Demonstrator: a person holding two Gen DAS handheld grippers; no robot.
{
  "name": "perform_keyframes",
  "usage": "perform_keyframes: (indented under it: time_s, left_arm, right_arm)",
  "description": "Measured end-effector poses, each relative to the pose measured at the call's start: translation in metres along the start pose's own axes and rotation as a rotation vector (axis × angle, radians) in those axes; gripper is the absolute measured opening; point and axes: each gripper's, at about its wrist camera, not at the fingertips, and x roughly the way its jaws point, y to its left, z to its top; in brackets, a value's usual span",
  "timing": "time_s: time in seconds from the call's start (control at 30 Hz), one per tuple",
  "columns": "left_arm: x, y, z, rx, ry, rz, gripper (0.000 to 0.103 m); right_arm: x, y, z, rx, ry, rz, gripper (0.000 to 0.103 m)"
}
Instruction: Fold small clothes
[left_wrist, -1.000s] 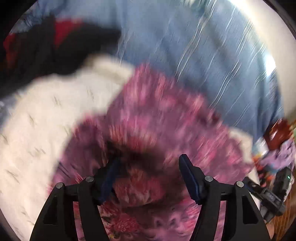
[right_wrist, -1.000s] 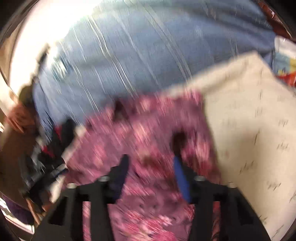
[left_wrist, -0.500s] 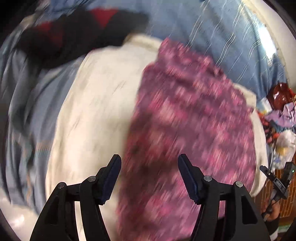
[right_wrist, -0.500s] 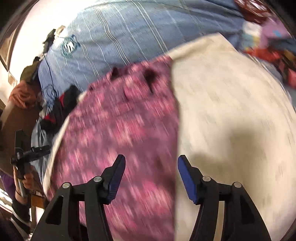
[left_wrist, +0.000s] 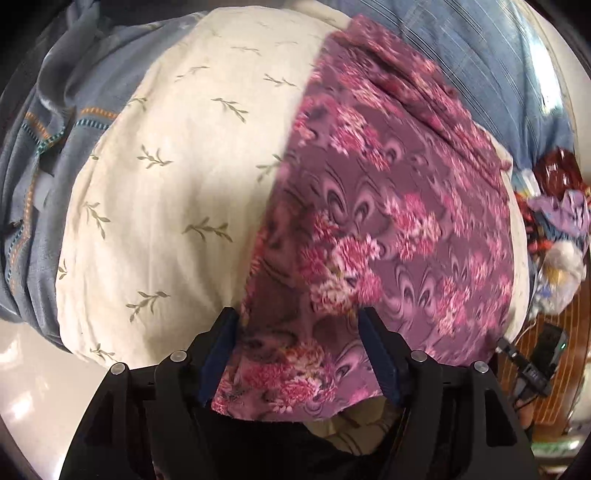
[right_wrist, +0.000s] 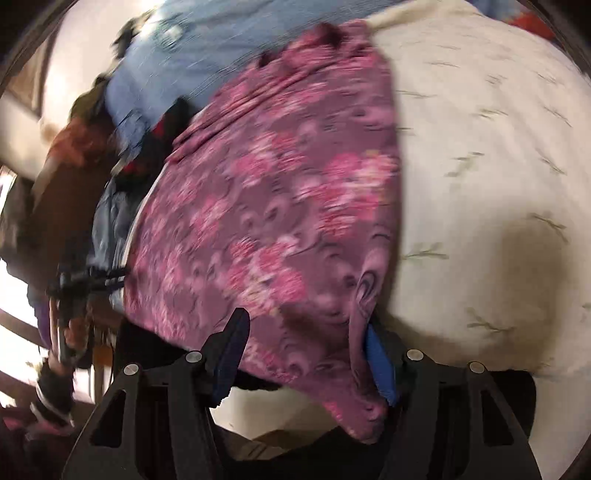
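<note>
A purple garment with pink flowers lies stretched in a long strip across a cream pillow with a leaf print. Its near end hangs over the pillow's front edge. My left gripper is open, its jaws spread either side of that near end. In the right wrist view the same garment runs away from me on the cream pillow. My right gripper is open, with the garment's near corner draped between the jaws and against the right finger.
A blue striped bedsheet lies behind the pillow. A grey-blue cloth with coloured trim is bunched at its left. Mixed clutter sits at the right. Dark and red clothes lie left of the garment in the right wrist view.
Both grippers have pulled back toward the near end of the garment, which now lies stretched out over the pillow. Their jaws have stayed spread.
</note>
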Motion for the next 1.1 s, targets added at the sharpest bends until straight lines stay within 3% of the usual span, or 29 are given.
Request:
perform_keyframes:
  time_s: [0.1,0.17,0.2,0.23,0.27,0.3,0.37,0.67,0.77,0.97,1.1]
  left_arm:
    - [0.004,0.001,0.000,0.012,-0.006,-0.009,0.067]
    - [0.008,0.000,0.000,0.017,-0.008,-0.015,0.063]
    - [0.008,-0.001,-0.001,0.028,-0.017,0.000,0.057]
    - [0.006,-0.002,-0.003,0.043,-0.024,0.030,0.035]
    - [0.008,-0.004,-0.004,0.060,-0.019,0.066,0.020]
    - [0.008,-0.004,-0.005,0.055,-0.017,0.072,0.018]
    - [0.006,-0.004,-0.007,0.026,-0.022,0.048,0.008]
    - [-0.019,-0.006,0.004,-0.083,-0.048,-0.279,0.005]
    - [-0.020,-0.007,0.012,-0.107,-0.069,-0.351,0.005]
    - [-0.026,-0.023,0.043,-0.096,-0.133,-0.406,0.005]
    - [-0.030,-0.036,0.085,-0.106,-0.192,-0.407,0.005]
  right_arm:
    - [-0.002,-0.005,-0.002,0.027,-0.002,0.037,0.060]
    - [-0.002,-0.012,-0.003,0.046,0.003,0.031,0.051]
    - [-0.002,-0.013,-0.003,0.038,0.005,0.015,0.042]
    - [-0.003,-0.013,-0.005,0.024,0.002,-0.007,0.028]
    - [-0.004,-0.013,-0.007,0.010,0.003,-0.034,0.020]
    - [-0.004,-0.011,-0.007,-0.014,0.010,-0.070,0.012]
    - [-0.006,-0.011,-0.007,-0.022,0.014,-0.061,0.009]
    - [-0.025,-0.016,0.007,0.125,-0.043,0.229,0.007]
    - [-0.024,-0.018,0.013,0.186,-0.077,0.322,0.007]
    - [-0.027,-0.015,0.043,0.242,-0.156,0.456,0.007]
    - [-0.029,-0.015,0.082,0.252,-0.218,0.512,0.007]
